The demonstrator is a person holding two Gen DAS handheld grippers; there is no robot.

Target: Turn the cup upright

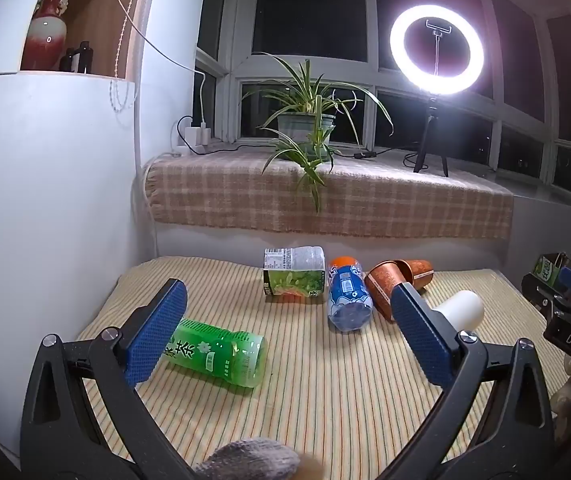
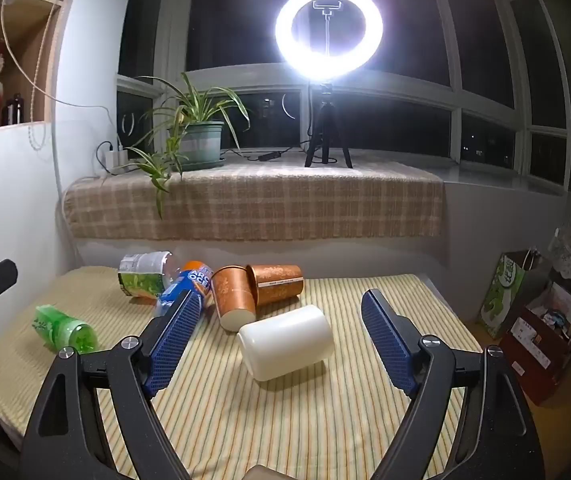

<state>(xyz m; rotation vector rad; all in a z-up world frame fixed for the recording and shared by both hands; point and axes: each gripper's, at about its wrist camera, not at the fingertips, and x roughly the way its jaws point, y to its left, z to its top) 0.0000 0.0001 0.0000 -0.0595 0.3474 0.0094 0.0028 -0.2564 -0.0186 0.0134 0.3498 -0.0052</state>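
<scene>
A white cup (image 2: pixel 287 342) lies on its side on the striped mat (image 2: pixel 285 412), between and just ahead of my open right gripper (image 2: pixel 281 320). Two copper cups (image 2: pixel 232 294) (image 2: pixel 279 283) lie on their sides behind it. In the left wrist view the white cup (image 1: pixel 463 308) shows partly behind the right finger, with the copper cups (image 1: pixel 385 284) beside it. My left gripper (image 1: pixel 287 312) is open and empty above the mat (image 1: pixel 325 392), near a green bottle (image 1: pixel 221 354).
A green bottle (image 2: pixel 65 326), a blue bottle with an orange cap (image 1: pixel 347 296) and a clear green-label bottle (image 1: pixel 293 274) lie on the mat. A checked-cloth ledge (image 1: pixel 325 200) behind holds a plant (image 1: pixel 305 128) and a ring light (image 1: pixel 437 50). Bags (image 2: pixel 525 312) stand on the floor to the right.
</scene>
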